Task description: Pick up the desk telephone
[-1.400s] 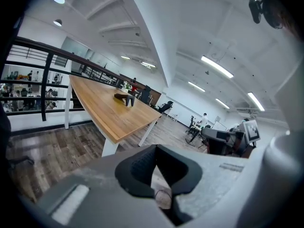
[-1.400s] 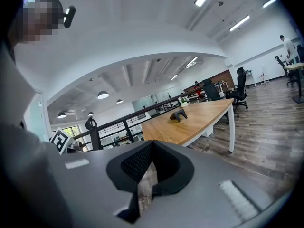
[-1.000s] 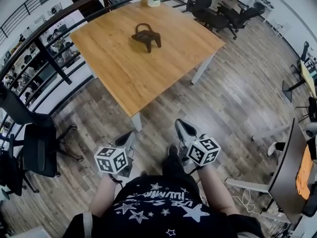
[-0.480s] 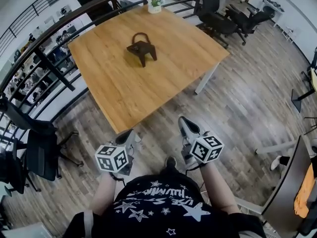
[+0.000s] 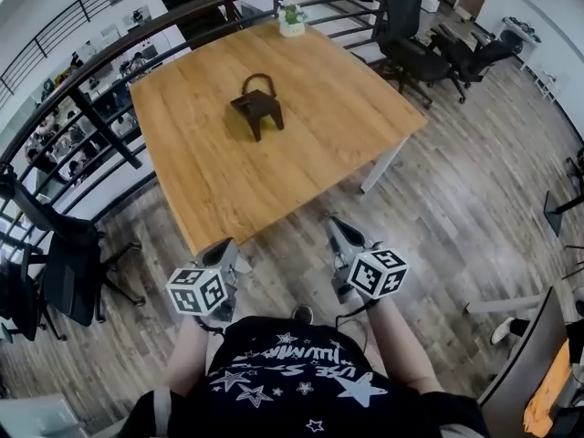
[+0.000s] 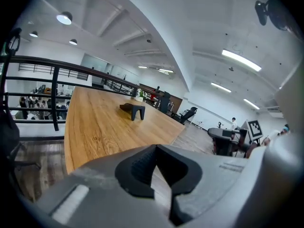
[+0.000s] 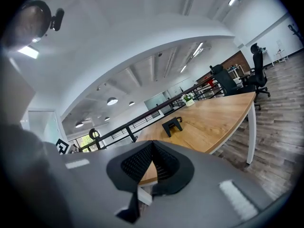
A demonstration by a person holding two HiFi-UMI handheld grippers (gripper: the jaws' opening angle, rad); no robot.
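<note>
The desk telephone [image 5: 257,108] is a black angular object with a loop on top. It stands alone near the middle of the wooden table [image 5: 338,117]. It appears small and far off in the left gripper view [image 6: 133,109] and in the right gripper view [image 7: 171,125]. My left gripper [image 5: 226,248] and right gripper [image 5: 336,229] hang over the floor just short of the table's near edge, both pointing at the table. Each one's jaws meet at the tips with nothing between them, as the left gripper [image 6: 155,148] and right gripper [image 7: 152,146] show in their own views.
A small potted plant [image 5: 292,18] sits at the table's far edge. A dark railing [image 5: 100,57] runs along the left and far sides. Black office chairs [image 5: 415,48] stand at the back right, and another chair [image 5: 64,276] stands at the left. Wood floor surrounds the table.
The person has stepped closer to the table. Both grippers have moved forward with the body, and the table's near edge now lies just ahead of their tips. The telephone has not moved.
</note>
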